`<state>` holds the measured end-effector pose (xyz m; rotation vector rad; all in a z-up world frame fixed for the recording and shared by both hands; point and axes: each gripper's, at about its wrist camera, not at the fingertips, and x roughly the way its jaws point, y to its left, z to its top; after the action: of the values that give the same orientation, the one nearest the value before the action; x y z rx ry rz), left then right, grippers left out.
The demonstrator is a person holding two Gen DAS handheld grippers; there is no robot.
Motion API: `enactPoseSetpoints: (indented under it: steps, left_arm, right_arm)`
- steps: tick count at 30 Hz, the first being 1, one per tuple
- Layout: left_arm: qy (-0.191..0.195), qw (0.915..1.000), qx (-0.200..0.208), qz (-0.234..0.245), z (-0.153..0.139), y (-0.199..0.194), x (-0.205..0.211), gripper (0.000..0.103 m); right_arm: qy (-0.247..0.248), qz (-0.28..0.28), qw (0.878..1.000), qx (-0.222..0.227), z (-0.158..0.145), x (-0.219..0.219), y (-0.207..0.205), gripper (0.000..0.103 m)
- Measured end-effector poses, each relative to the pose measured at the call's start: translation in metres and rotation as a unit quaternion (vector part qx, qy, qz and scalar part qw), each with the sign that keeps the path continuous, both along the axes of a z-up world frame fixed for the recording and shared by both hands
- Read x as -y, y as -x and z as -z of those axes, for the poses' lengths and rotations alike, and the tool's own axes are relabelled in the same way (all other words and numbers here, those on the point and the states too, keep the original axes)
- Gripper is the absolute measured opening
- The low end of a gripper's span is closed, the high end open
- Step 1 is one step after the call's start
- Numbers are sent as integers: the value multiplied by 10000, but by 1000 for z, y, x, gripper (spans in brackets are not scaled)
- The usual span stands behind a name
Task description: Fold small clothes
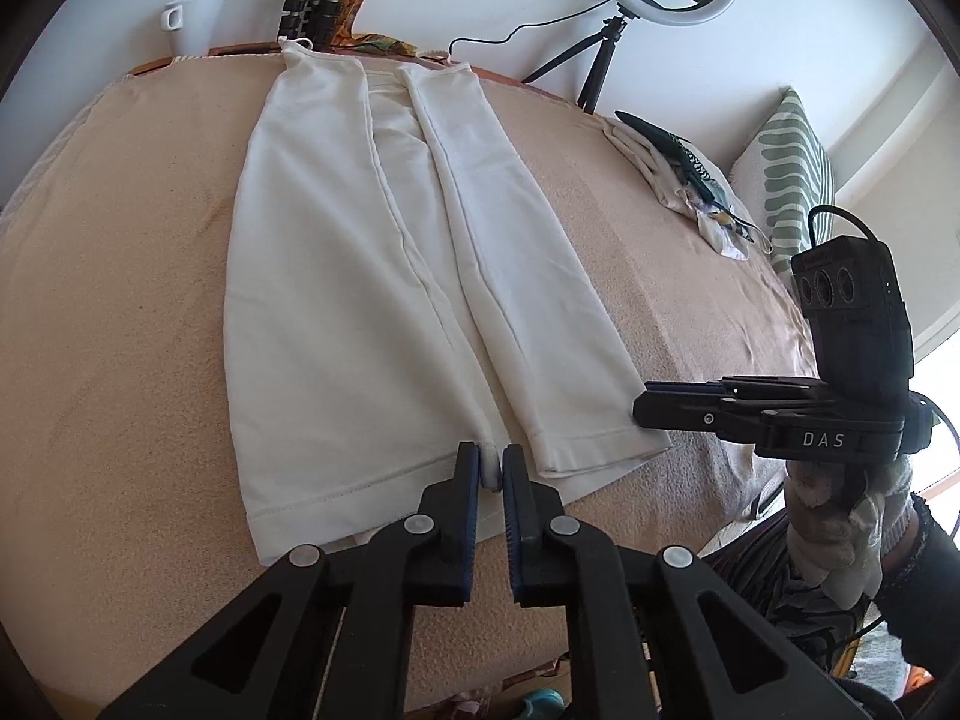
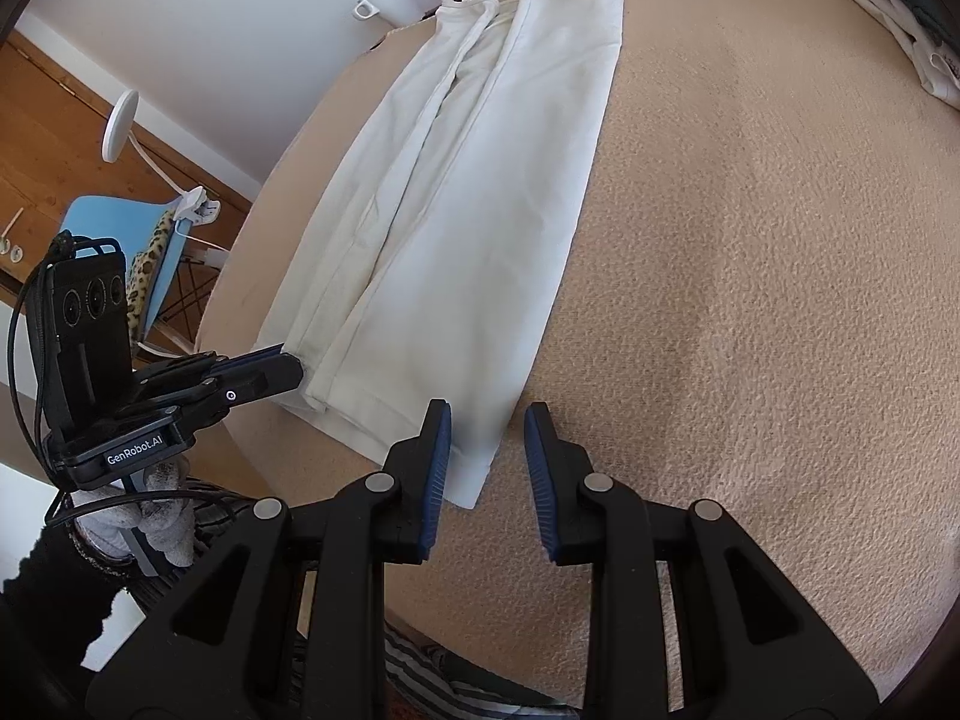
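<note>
White garment point(image 1: 384, 276): left gripper point(image 1: 492, 468) jaws pinch its hem; right gripper point(image 2: 487, 450) jaws gape.

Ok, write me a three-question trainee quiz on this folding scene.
1. True or false: the white mug sits on top of the white garment.
2. Which gripper is pinching the garment's hem? A left, B right, C neither.
3. Fill in: the ring light stands on a black ___.

Key:
1. False. The white mug stands beyond the garment's far end.
2. A. The left gripper has the hem between its pads.
3. tripod
</note>
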<state>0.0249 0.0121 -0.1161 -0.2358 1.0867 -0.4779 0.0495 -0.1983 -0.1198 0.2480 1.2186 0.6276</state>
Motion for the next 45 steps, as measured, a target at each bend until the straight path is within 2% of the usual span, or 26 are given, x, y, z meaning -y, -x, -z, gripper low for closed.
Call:
enactPoseSetpoints:
  steps: [1,3,5,8,10,13,16,18,21,26,30,32,35,37,39,41,45]
  left_arm:
    - [-28,10000,-11,6,-1,1,0,23]
    - [-159,9998,92,-102,-8,3,-6,32]
    - [-176,9993,205,-266,-15,6,-19,34]
    - [-521,9958,375,-654,-21,8,-45,36]
    - [-528,9946,259,-851,-17,7,-62,40]
    - [-392,9923,101,-1174,-9,7,-80,38]
    - [-306,9931,132,-1121,-9,9,-77,38]
    - [-218,9948,163,-984,-11,11,-69,38]
    - [-86,9967,180,-784,-13,11,-54,38]
    - [-21,9983,94,-571,-9,7,-30,38]
    - [-126,9990,94,-414,-6,4,-11,38]
    - [-271,9989,90,-381,-3,3,-5,37]
    - [-442,9984,14,-352,5,-2,1,29]
    - [-461,9984,-4,-340,9,-3,2,23]
    - [-510,9981,64,-339,9,-3,3,19]
    - [-473,9984,102,-278,9,-3,5,6]
    - [-340,9989,167,-261,7,-1,3,2]
  right_arm:
    - [-5,-5,10000,-10,0,0,0,27]
    - [-24,-25,10000,-32,0,1,0,27]
    - [-35,-82,10000,-40,0,1,1,27]
    - [25,-157,9999,21,0,-1,1,27]
    - [46,-181,9998,43,0,-3,1,27]
    - [169,-232,9995,99,-2,-10,1,21]
    - [165,-256,9995,105,-2,-13,1,21]
    - [206,-283,9993,99,0,-13,1,14]
    - [184,-281,9994,101,1,-12,1,12]
    - [174,-283,9994,82,1,-11,1,11]
    - [157,-279,9995,80,0,-10,2,11]
    - [147,-201,9996,132,-7,-4,1,11]
    - [68,-175,9989,430,-29,4,-7,13]
    - [7,-181,9983,558,-46,5,-21,22]
    - [-15,-217,9973,703,-63,3,-38,36]
    - [103,-254,9962,829,-77,-5,-58,36]
    - [57,-464,9962,732,-93,-36,-102,36]
